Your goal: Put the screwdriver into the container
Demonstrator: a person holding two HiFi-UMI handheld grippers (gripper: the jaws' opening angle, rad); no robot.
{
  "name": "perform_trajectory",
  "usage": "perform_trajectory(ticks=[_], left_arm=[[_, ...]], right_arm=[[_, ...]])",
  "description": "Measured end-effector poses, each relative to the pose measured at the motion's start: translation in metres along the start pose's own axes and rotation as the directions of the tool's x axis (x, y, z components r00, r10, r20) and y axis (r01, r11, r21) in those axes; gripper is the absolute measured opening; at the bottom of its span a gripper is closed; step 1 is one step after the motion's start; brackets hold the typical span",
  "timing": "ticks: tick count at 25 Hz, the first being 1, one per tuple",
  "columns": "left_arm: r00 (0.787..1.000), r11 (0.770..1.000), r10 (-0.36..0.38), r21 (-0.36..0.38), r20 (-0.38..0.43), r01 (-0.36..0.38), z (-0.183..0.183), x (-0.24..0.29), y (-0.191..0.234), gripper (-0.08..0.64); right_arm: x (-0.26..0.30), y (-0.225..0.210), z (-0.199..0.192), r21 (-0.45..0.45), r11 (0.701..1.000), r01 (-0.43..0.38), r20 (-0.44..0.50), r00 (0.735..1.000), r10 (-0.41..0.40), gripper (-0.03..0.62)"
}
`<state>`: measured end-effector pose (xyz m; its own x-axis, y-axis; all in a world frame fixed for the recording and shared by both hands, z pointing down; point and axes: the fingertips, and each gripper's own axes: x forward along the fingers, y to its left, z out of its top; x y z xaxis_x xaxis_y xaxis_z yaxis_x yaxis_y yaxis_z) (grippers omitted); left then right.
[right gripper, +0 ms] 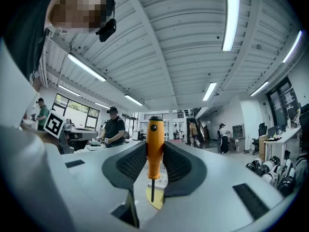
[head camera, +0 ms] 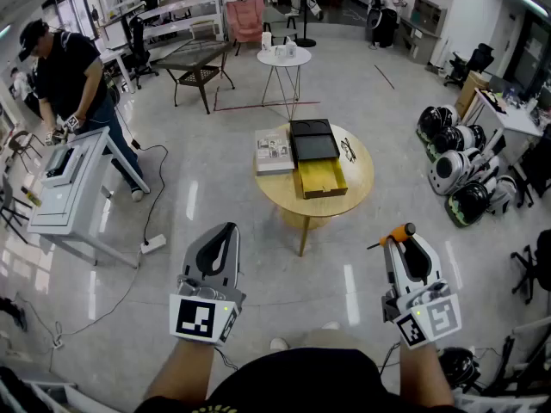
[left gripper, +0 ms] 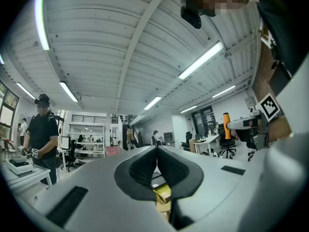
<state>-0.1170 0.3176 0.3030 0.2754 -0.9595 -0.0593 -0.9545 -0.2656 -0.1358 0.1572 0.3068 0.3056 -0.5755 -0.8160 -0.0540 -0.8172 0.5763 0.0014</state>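
Bright ceiling tubes (right gripper: 231,16), sharp, fisheye-warped edges

rnd wood table (head camera: 360,184) | yellow container (head camera: 320,179) | black box (head camera: 312,140) | white box (head camera: 274,151)

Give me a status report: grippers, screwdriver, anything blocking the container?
Left gripper shut, empty. Right gripper shut on screwdriver. Yellow container open on round table ahead, not reached. Nothing seen in the way.

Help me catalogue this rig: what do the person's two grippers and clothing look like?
The left gripper and right gripper are light grey shells with black textured pads, each carrying a white cube with black square markers. The person wears a black top.
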Motion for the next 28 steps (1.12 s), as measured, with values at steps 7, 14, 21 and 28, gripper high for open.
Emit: perform_trajectory(ticks=[7, 14, 21, 28], left_arm=[[1.000, 1.000, -0.016, 0.017, 0.016, 0.016, 0.002, -0.003, -0.005, 0.017], [0.999, 1.000, -0.029, 0.005, 0.018, 0.029, -0.007, 0.018, -0.017, 0.017], [0.999, 0.999, -0.037, -0.010, -0.024, 0.037, -0.029, 0.050, -0.019, 0.017], [0.999, 0.999, -0.031, -0.022, -0.041, 0.030, -0.039, 0.087, -0.015, 0.017]], right_arm=[[-0.007, 0.002, -0.001, -0.020, 0.999, 0.038, -0.010, 0.999, -0.038, 0.120], [-0.002, -0.019, -0.011, -0.040, 0.998, 0.058, -0.033, 0.998, -0.059, 0.120], [0.030, -0.045, -0.019, 0.006, 0.999, 0.042, -0.042, 0.998, -0.042, 0.120], [0.064, -0.064, -0.023, 0.012, 1.000, 0.012, -0.055, 0.998, -0.012, 0.120]])
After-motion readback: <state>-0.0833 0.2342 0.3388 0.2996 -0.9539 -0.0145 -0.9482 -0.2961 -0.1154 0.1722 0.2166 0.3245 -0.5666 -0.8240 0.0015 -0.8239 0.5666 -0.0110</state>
